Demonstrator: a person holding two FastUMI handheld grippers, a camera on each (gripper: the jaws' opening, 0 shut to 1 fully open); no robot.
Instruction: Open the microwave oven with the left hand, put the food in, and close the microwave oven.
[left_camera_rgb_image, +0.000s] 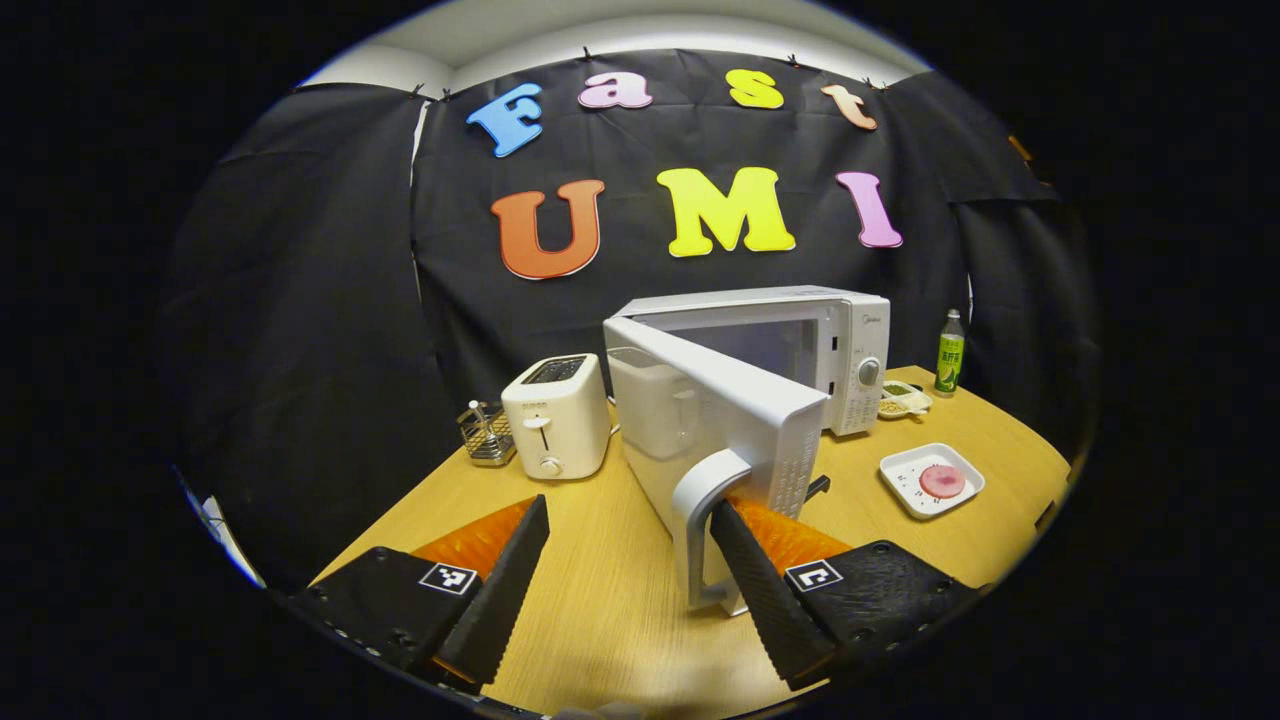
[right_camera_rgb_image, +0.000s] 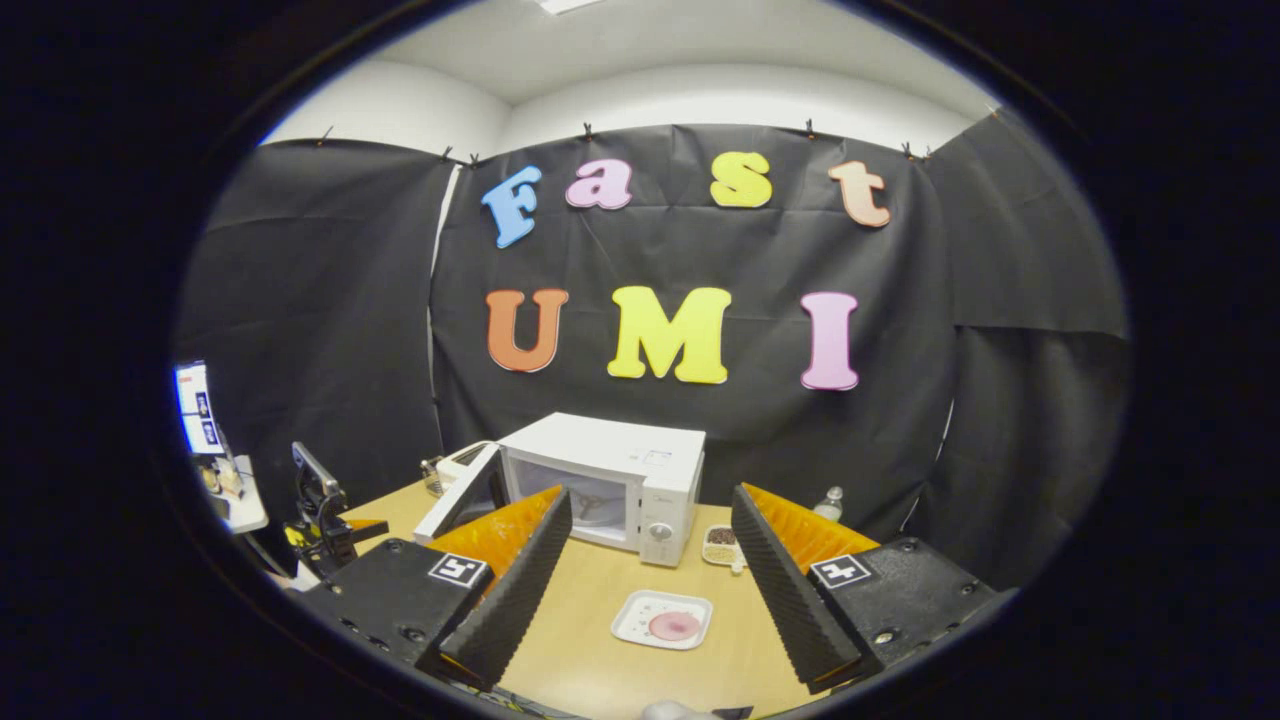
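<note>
Your left gripper (left_camera_rgb_image: 625, 560) gapes wide, one finger hooked behind the white microwave oven's (left_camera_rgb_image: 800, 350) door handle (left_camera_rgb_image: 705, 520), door swung partly open. Your right gripper (right_camera_rgb_image: 650, 570) hangs open, empty, above the pink round food (right_camera_rgb_image: 675, 626) on its white square plate (right_camera_rgb_image: 630, 615) on the wooden table (right_camera_rgb_image: 590, 620).

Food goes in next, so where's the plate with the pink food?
The plate lies on the table, in front of the open microwave, between the right gripper's fingers.
</note>
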